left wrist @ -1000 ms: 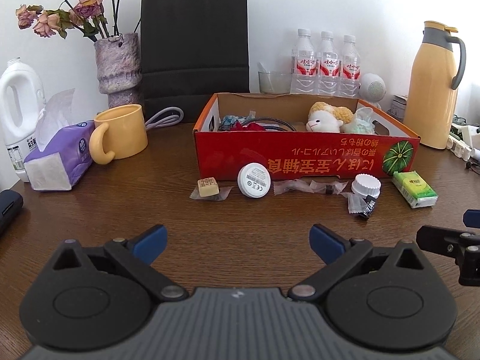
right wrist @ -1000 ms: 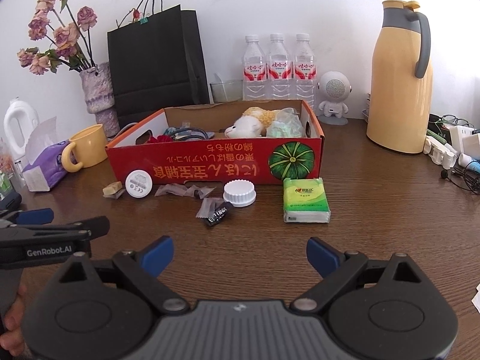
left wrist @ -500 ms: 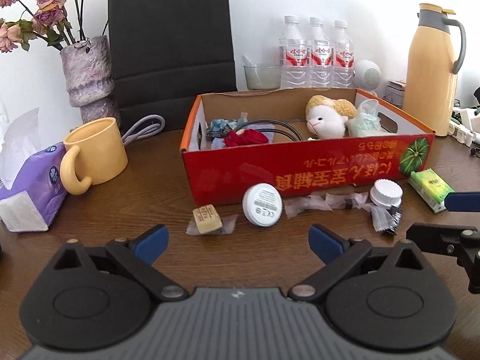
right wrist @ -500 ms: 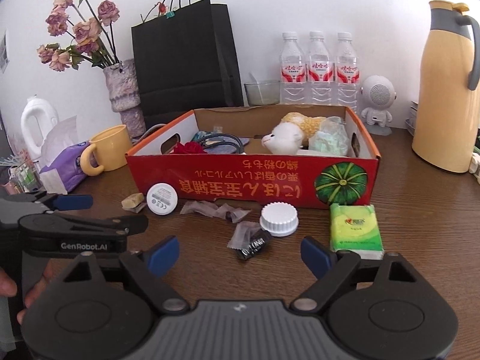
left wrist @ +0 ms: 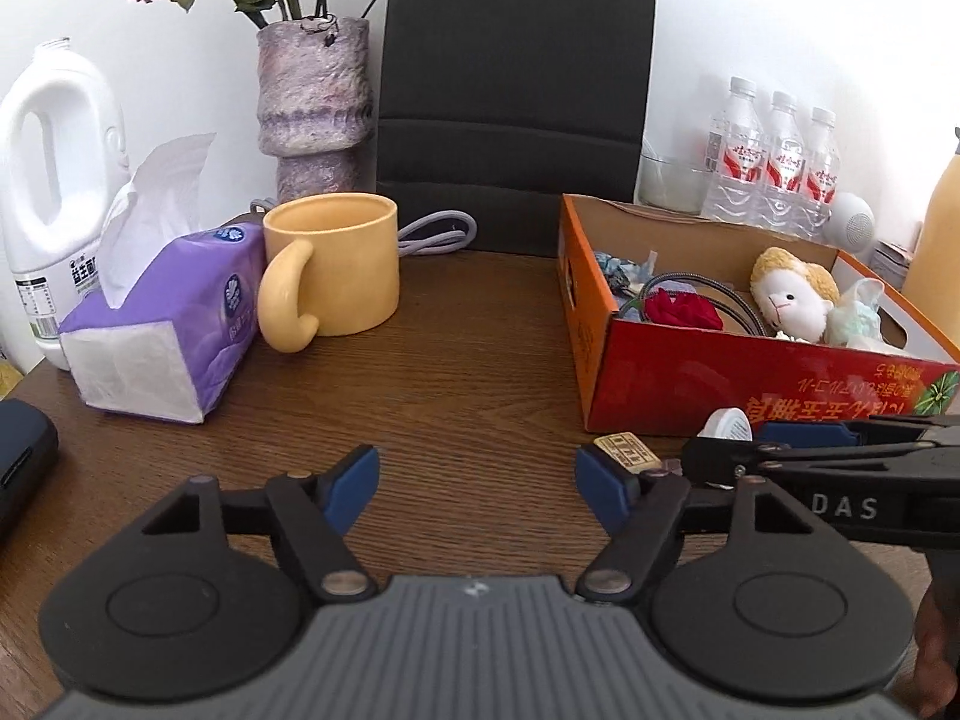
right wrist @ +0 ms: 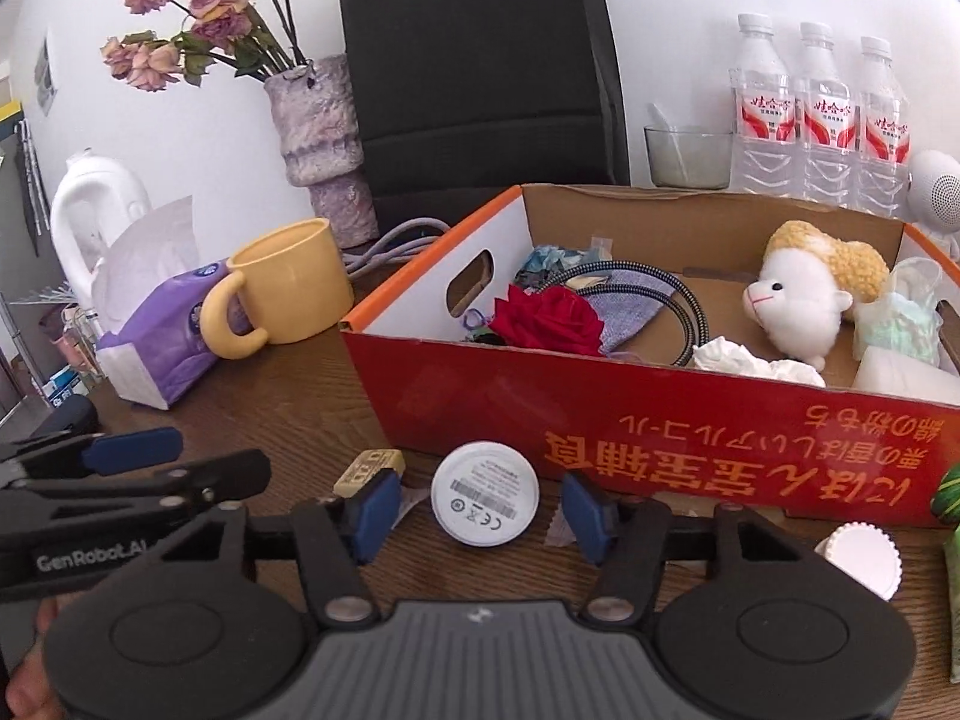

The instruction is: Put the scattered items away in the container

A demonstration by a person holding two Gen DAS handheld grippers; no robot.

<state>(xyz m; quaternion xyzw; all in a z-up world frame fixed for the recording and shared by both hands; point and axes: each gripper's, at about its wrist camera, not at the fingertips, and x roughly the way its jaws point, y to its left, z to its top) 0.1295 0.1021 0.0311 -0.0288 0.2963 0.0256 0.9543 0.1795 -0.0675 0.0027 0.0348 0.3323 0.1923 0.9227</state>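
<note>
The red cardboard box holds a plush sheep, a red rose and a cable. A white round disc leans by the box's front wall. My right gripper has the disc between its closing fingers, with a small gap on each side. A beige wrapped block lies just left of the disc. My left gripper is closing over bare table with nothing between its pads. A white ribbed cap sits further right.
A yellow mug, a purple tissue pack, a white jug and a vase stand at the left. A black bag and water bottles line the back wall. A dark object lies at the left edge.
Both grippers have moved in toward the box's left front corner and their jaws have narrowed. The right gripper now straddles the white disc.
</note>
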